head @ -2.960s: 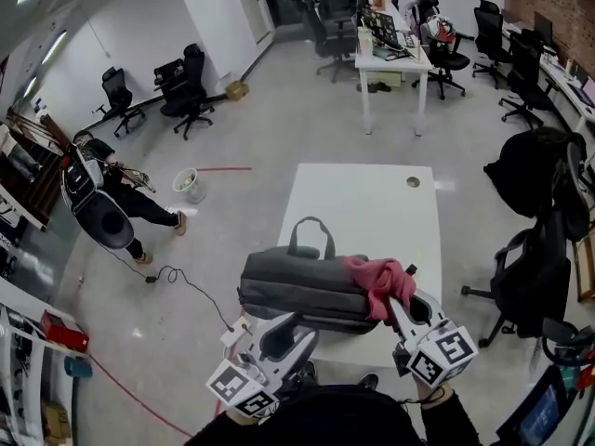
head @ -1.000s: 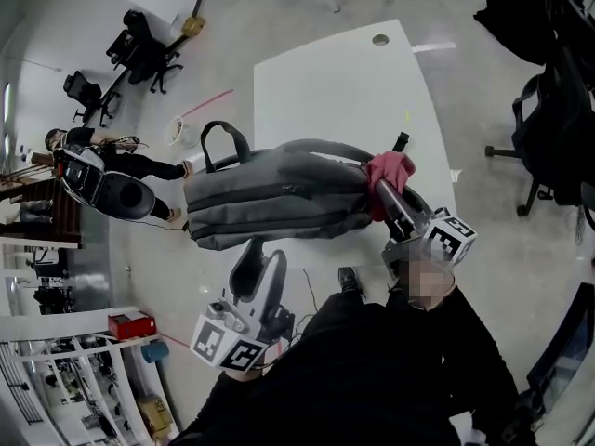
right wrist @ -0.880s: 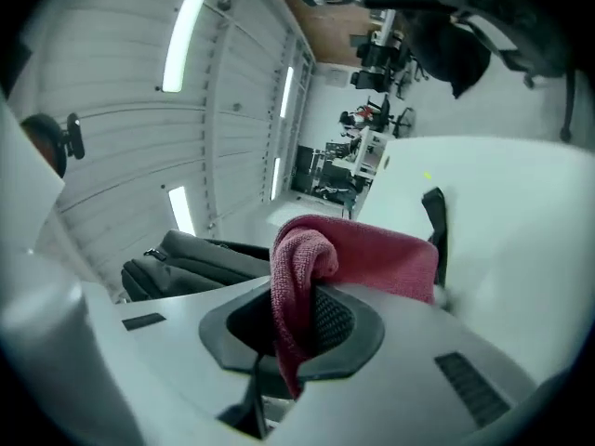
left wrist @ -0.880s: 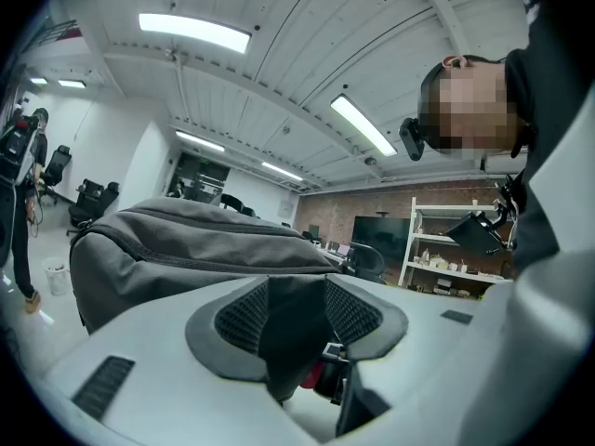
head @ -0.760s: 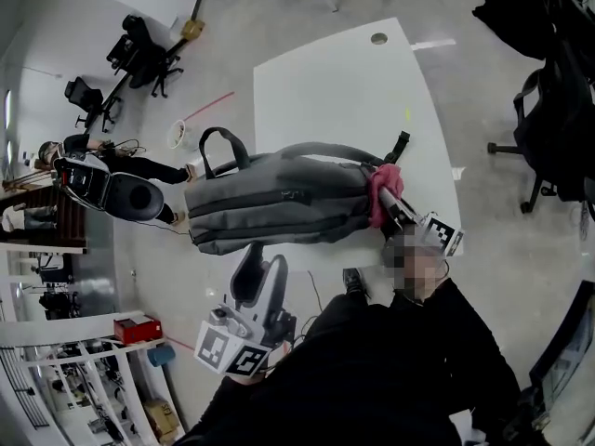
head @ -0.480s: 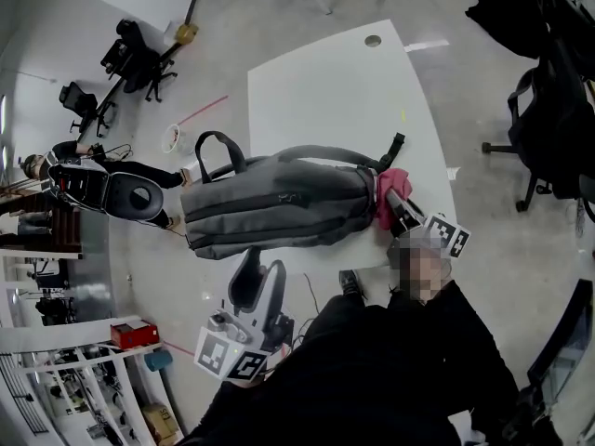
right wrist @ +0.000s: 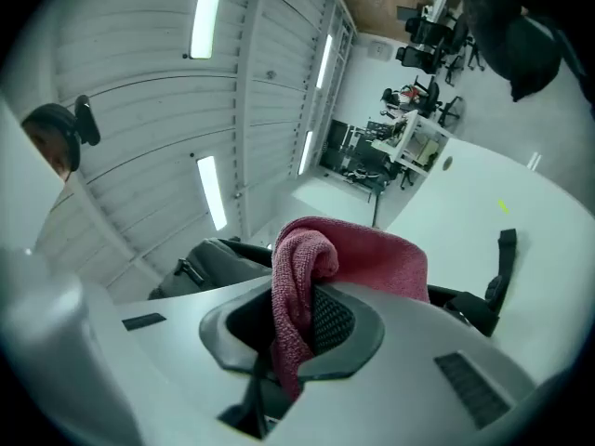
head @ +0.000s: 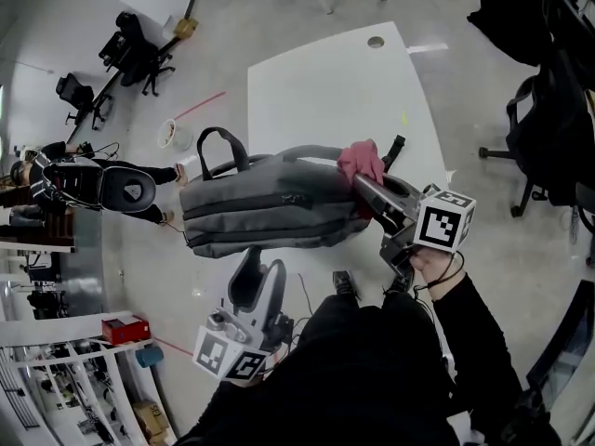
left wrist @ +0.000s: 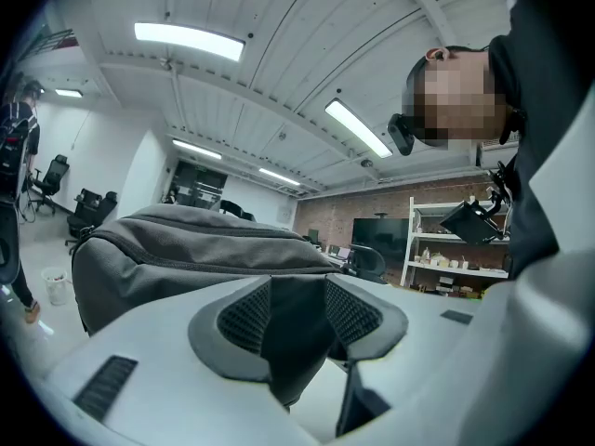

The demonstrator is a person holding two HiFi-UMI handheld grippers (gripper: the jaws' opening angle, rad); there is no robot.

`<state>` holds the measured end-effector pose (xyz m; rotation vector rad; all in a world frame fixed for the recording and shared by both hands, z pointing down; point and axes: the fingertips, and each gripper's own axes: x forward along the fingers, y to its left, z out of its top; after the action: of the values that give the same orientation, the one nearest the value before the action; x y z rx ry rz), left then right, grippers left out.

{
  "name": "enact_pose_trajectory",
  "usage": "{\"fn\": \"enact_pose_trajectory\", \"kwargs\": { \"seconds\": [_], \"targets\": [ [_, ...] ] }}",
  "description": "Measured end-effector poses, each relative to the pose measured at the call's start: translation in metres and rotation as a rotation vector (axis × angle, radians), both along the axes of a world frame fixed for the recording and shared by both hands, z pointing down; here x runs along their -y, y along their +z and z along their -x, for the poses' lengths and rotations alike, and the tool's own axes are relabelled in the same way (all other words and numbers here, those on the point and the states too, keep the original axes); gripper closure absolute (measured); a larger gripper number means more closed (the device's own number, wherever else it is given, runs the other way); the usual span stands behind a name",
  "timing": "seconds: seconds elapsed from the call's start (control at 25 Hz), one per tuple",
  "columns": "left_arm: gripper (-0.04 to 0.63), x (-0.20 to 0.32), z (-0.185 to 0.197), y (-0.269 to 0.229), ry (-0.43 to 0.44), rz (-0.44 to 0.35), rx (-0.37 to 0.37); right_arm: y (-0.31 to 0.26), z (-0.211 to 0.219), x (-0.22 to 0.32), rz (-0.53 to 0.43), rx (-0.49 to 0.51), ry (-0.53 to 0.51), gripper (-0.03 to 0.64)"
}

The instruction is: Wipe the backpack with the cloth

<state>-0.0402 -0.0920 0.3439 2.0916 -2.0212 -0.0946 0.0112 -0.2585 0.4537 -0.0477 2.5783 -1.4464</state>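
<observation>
Right tongs [head: 358, 180], cloth [head: 362, 160] higher on backpack [head: 265, 214]

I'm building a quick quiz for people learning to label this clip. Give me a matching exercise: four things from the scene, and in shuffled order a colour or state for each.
Things:
1. backpack
2. cloth
3. table
4. right gripper

Colour or state:
a. shut, with fabric clamped between its jaws
b. grey, lying on its side
c. white, bearing the bag
d. pink

Pairs: 1-b, 2-d, 3-c, 4-a
</observation>
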Motion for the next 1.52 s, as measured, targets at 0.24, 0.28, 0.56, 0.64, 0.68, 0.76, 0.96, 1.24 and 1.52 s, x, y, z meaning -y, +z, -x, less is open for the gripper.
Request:
{"fn": "enact_pose_trajectory", "kwargs": {
  "seconds": [0.24,0.28,0.56,0.64,0.68,0.76,0.96,1.24,1.52],
  "targets": [
    [0.410,0.000,0.001,0.001,-0.003,0.007,-0.003,0.106,-0.005,0.032,0.194,-0.093,0.149,0.558],
    [0.410,0.001,0.001,0.002,-0.003,0.007,-0.004,0.127,-0.010,0.037,0.255,-0.095,0.177,0.558],
    [0.410,0.001,0.002,0.004,-0.002,0.015,0.001,0.224,-0.019,0.013,0.177,-0.442,0.132,0.558],
    [0.410,0.001,0.002,0.004,-0.001,0.013,0.001,0.229,-0.040,0.021,0.149,-0.561,0.218,0.558],
    [0.410,0.001,0.002,0.004,0.000,0.011,-0.001,0.224,-0.049,0.024,0.156,-0.570,0.264,0.558],
    [0.410,0.001,0.003,0.003,0.002,0.005,-0.006,0.199,-0.058,0.025,0.176,-0.483,0.316,0.558],
    [0.410,0.002,0.003,0.003,0.012,-0.003,0.005,0.064,-0.055,-0.011,0.050,-0.099,0.237,0.558],
    [0.410,0.003,0.004,0.004,0.009,-0.003,-0.018,-0.140,-0.040,-0.072,-0.377,0.224,0.052,0.558],
    [0.410,0.004,0.004,0.003,-0.002,0.001,-0.040,-0.085,-0.035,-0.065,-0.251,0.151,0.083,0.560]
  ]
}}
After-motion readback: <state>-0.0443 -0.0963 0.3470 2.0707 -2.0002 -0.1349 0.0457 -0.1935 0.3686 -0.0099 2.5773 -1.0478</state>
